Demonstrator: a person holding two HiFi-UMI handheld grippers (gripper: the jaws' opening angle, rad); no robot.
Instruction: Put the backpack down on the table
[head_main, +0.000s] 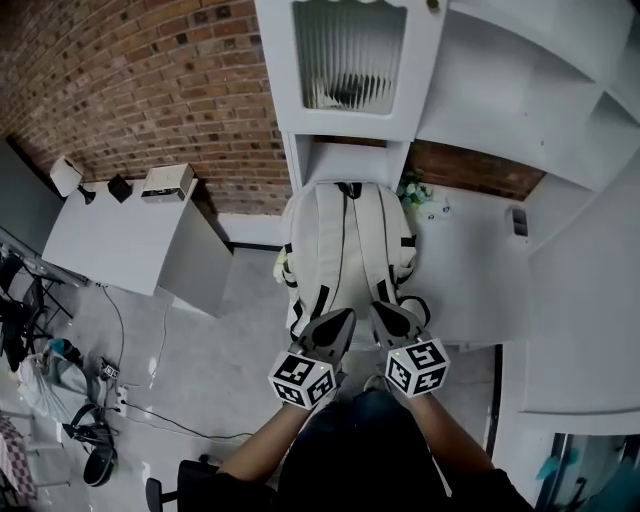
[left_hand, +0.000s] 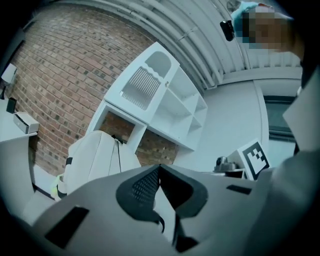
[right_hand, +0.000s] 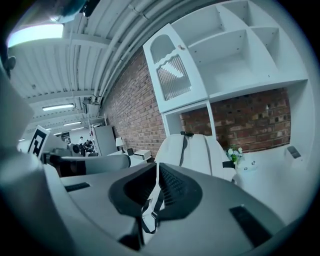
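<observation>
A white backpack (head_main: 345, 250) with black trim stands upright before me, its shoulder straps facing me and its top loop near the shelf unit. What its bottom rests on is hidden. My left gripper (head_main: 343, 318) is shut on the lower end of the left shoulder strap, and my right gripper (head_main: 387, 312) is shut on the lower end of the right one. In the left gripper view the jaws (left_hand: 160, 167) meet, with strap showing below them and the backpack (left_hand: 95, 155) beyond. In the right gripper view the jaws (right_hand: 157, 166) meet over a strap with a buckle, the backpack (right_hand: 197, 150) behind.
A white table (head_main: 470, 275) lies to the right, with a small flower pot (head_main: 413, 190) and a small dark device (head_main: 518, 220). A tall white shelf unit (head_main: 350, 70) stands behind against a brick wall. A white desk (head_main: 120, 245) with a projector (head_main: 167, 182) is at left; cables lie on the floor.
</observation>
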